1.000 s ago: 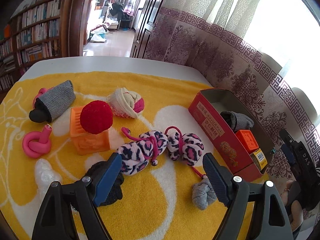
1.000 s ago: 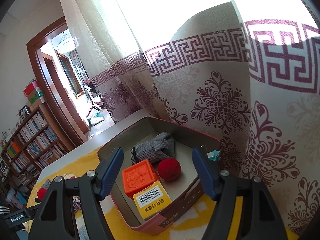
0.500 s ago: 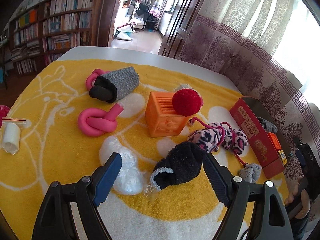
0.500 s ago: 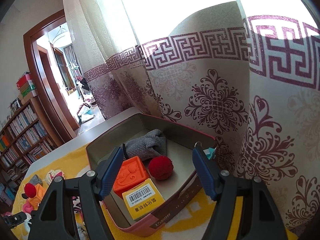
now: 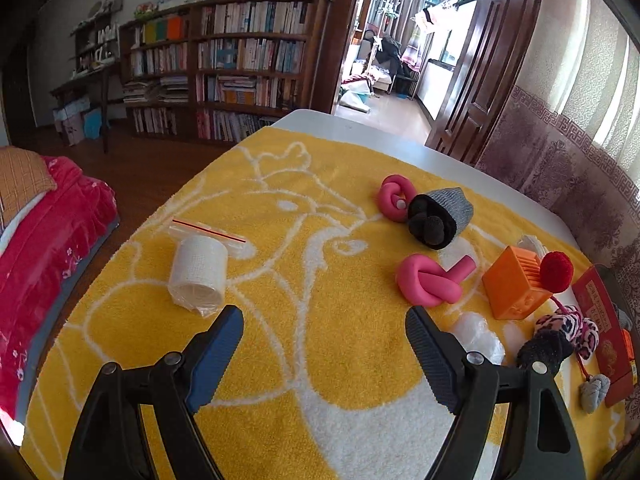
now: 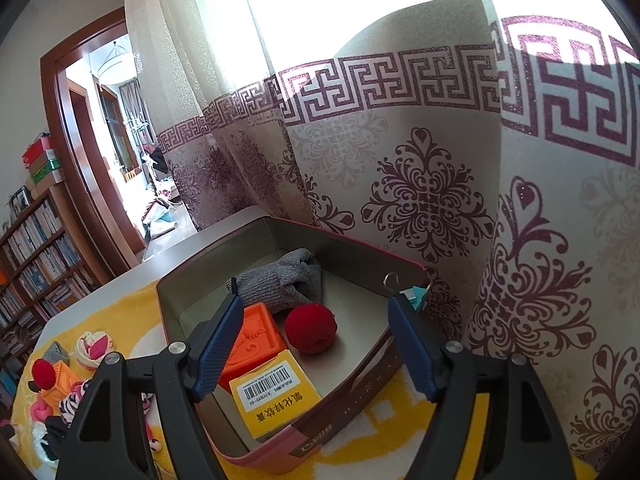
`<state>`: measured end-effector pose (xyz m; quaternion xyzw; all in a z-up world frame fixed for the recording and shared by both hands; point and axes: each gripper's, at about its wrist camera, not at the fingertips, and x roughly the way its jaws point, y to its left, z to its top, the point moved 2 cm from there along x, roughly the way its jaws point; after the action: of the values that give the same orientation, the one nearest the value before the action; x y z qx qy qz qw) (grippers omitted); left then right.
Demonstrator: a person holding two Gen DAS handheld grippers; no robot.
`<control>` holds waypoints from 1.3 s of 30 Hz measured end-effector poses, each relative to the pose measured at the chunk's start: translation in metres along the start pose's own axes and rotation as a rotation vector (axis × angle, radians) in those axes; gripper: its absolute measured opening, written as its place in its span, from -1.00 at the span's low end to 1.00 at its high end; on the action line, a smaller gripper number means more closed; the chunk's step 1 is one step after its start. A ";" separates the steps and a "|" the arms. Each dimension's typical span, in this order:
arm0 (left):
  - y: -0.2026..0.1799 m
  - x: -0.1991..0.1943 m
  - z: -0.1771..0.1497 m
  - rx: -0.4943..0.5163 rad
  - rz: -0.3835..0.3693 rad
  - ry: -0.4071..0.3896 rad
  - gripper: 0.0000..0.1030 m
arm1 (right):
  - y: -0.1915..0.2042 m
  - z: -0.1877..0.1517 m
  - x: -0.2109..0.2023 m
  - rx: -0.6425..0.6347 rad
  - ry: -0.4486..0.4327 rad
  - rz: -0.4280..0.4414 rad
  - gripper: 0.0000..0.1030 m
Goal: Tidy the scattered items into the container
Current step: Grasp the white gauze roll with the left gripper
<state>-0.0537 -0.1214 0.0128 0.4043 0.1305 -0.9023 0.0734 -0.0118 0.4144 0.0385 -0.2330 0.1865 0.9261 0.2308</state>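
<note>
Left gripper (image 5: 324,338) fingers spread wide, empty, above bare yellow terry towel (image 5: 320,288). Just beyond left finger: white gauze roll in clear zip bag (image 5: 198,274). Ahead of right finger: knotted pink foam tube (image 5: 430,280), orange rubber block (image 5: 516,288), red pompom (image 5: 557,272) on it.

Right gripper (image 6: 314,344) fingers wide, empty, over open red tin box (image 6: 280,448); between them orange embossed block (image 6: 250,340), red felt ball (image 6: 311,328), grey knitted sock (image 6: 280,280) behind.

Likely next: gauze roll. Straddle roll body, not slippery bag film; close gently.
</note>
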 end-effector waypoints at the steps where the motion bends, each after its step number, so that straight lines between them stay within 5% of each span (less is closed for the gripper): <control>1: 0.006 0.001 0.002 -0.010 0.010 -0.001 0.65 | -0.001 0.000 0.001 0.004 0.004 0.000 0.52; 15: 0.053 0.023 0.020 -0.063 0.111 0.021 0.65 | 0.001 0.000 -0.002 -0.003 -0.006 0.006 0.52; 25: 0.053 0.050 0.018 -0.015 0.094 0.089 0.65 | 0.013 0.000 -0.013 -0.057 -0.060 0.031 0.53; 34: 0.049 0.053 0.021 0.008 0.073 0.093 0.54 | 0.067 -0.025 -0.041 -0.209 0.051 0.341 0.53; 39: 0.046 0.055 0.022 0.025 0.068 0.094 0.39 | 0.098 -0.048 -0.050 -0.330 0.124 0.445 0.53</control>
<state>-0.0947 -0.1734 -0.0221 0.4512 0.1088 -0.8809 0.0928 -0.0063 0.2950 0.0477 -0.2768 0.0934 0.9559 -0.0311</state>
